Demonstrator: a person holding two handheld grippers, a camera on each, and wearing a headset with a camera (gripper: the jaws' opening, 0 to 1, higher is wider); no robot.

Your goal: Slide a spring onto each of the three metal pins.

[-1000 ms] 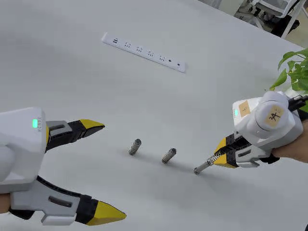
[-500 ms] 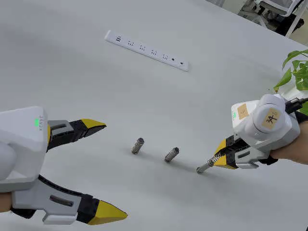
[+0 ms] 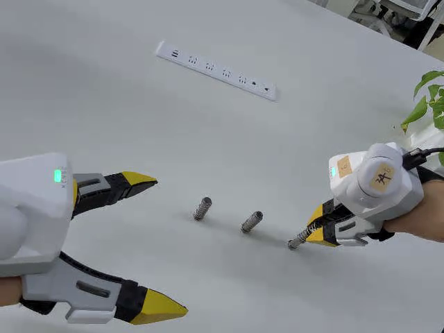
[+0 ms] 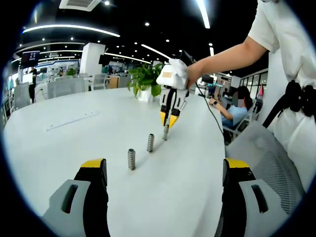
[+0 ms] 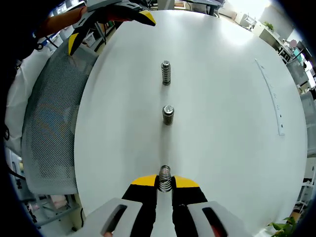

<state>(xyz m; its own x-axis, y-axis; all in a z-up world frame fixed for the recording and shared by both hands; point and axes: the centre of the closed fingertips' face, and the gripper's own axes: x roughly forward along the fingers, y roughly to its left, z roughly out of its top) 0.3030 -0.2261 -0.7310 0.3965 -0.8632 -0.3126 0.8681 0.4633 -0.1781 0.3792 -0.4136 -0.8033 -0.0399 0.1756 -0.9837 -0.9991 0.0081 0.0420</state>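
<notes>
Two short metal pins, each with a spring around it, stand upright on the white table point(image 3: 139, 104): one pin point(image 3: 202, 208) on the left, the other pin point(image 3: 252, 221) just to its right. My right gripper point(image 3: 318, 232) is shut on a third pin point(image 3: 302, 237) with a spring on it. That pin slants down, and its tip is at the table surface. In the right gripper view the held pin point(image 5: 164, 177) sits between the yellow tips, with the two standing pins point(image 5: 168, 114) point(image 5: 166, 72) in line beyond it. My left gripper point(image 3: 151, 244) is wide open and holds nothing, left of the pins.
A white power strip point(image 3: 216, 69) lies at the far side of the table. A green plant point(image 3: 430, 97) stands at the right edge. A grey mesh chair point(image 5: 54, 123) stands beside the table. A person sits in the background point(image 4: 239, 106).
The head camera has shifted a little. My right gripper leans slightly lower over its pin, whose tip stays in place. The left gripper and the standing pins have not moved.
</notes>
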